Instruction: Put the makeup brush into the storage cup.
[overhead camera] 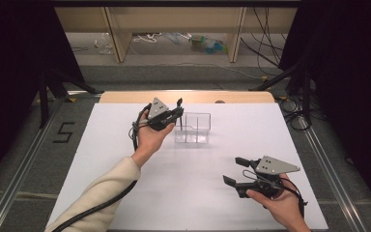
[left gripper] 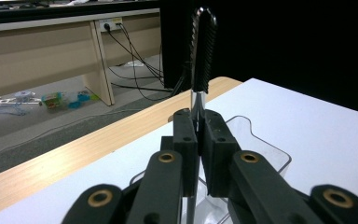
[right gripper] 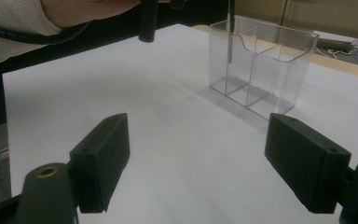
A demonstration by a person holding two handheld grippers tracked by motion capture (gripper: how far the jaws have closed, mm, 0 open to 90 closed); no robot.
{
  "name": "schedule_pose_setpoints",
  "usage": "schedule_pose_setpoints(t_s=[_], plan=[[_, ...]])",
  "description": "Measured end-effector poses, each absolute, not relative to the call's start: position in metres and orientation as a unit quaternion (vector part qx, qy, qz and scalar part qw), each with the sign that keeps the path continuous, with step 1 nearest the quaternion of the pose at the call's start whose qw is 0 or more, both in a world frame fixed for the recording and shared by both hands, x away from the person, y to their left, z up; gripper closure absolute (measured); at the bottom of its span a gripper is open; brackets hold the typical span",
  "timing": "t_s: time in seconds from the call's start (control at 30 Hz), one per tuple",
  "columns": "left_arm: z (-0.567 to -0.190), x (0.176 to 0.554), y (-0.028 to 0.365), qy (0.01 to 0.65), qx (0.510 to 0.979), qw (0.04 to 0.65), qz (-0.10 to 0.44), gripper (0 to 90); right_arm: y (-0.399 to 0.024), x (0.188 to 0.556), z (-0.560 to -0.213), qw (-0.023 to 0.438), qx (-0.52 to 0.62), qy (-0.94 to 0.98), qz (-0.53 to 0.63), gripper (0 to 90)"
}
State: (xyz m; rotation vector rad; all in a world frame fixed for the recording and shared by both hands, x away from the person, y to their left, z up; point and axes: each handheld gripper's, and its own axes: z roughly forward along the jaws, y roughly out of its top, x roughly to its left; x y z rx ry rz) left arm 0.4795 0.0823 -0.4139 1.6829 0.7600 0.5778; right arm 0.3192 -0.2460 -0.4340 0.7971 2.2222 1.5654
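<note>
A clear plastic holder (overhead camera: 196, 128) with two compartments stands on the white table (overhead camera: 188, 193), toward the back. My left gripper (overhead camera: 178, 114) is just left of it and is shut on a slim upright tool (left gripper: 203, 51) with a black ribbed top and a metal shaft. In the right gripper view the tool's lower end (right gripper: 230, 44) hangs inside the holder's (right gripper: 265, 70) near-left compartment, above its floor. My right gripper (overhead camera: 233, 169) is at the front right, open, with nothing between its fingers (right gripper: 103, 154).
The table's wooden far edge (overhead camera: 188, 96) lies behind the holder. Beyond it are floor cables and a low wooden bench (overhead camera: 174, 29). Black stands flank the table. A cream sleeve (overhead camera: 101, 193) crosses the front left.
</note>
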Motion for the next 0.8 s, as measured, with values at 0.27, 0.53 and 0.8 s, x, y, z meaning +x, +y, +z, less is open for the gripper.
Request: schedule_pose_setpoints(t_s=[0.27,0.53,0.8], plan=[[-0.414,0.480,0.082,0.325,0.716,0.569,0.240,85.1,-0.245,0.318,-0.434,0.140,0.284,0.776,0.546,23.2],[-0.413,0.480,0.083,0.334,0.718,0.568,0.224,80.4,-0.245,0.318,-0.434,0.142,0.283,0.774,0.549,22.9],[-0.402,0.469,0.093,0.340,0.746,0.529,0.219,15.6,-0.249,0.320,-0.434,0.152,0.281,0.776,0.543,22.9]])
